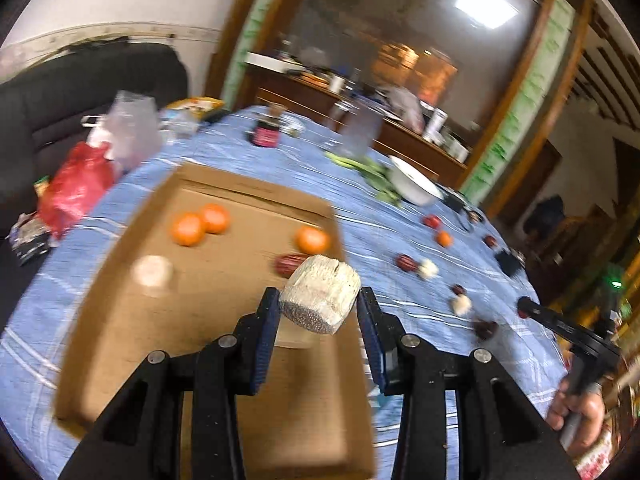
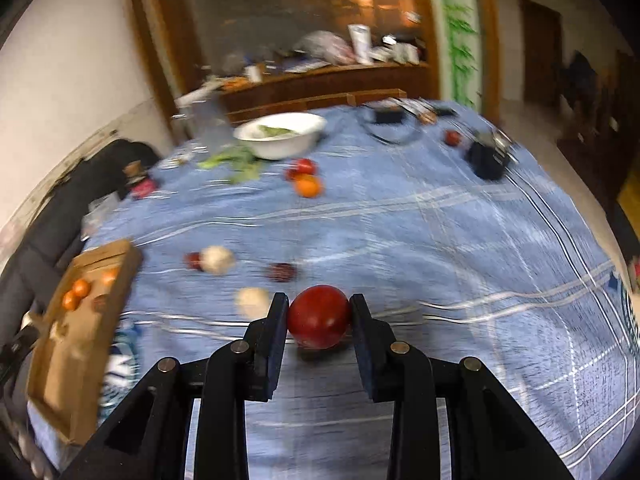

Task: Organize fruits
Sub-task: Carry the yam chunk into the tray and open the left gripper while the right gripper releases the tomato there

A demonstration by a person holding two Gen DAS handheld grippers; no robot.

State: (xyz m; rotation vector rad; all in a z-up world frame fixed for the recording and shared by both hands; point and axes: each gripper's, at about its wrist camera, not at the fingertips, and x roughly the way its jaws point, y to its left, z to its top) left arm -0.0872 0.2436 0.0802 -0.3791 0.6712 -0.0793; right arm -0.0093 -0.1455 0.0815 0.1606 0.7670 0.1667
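My left gripper [image 1: 318,306] is shut on a pale, rough white fruit [image 1: 320,298] and holds it above the near right part of a flat cardboard box [image 1: 224,312]. In the box lie three oranges [image 1: 188,229], a dark red fruit [image 1: 290,264] and another white fruit [image 1: 153,271]. My right gripper [image 2: 319,310] is shut on a red apple-like fruit [image 2: 319,316] just above the blue cloth. The box also shows at the left of the right wrist view [image 2: 80,320]. Loose fruits lie on the cloth: an orange [image 2: 308,186], white ones [image 2: 218,259] and dark red ones [image 2: 282,272].
A blue checked cloth [image 2: 460,240] covers the round table. A white bowl [image 2: 282,136] with greens stands at the far side, leafy greens [image 2: 236,162] beside it. A red bag [image 1: 76,188], clear bags and a dark jar [image 1: 265,132] sit at the far left. A dark sofa is behind.
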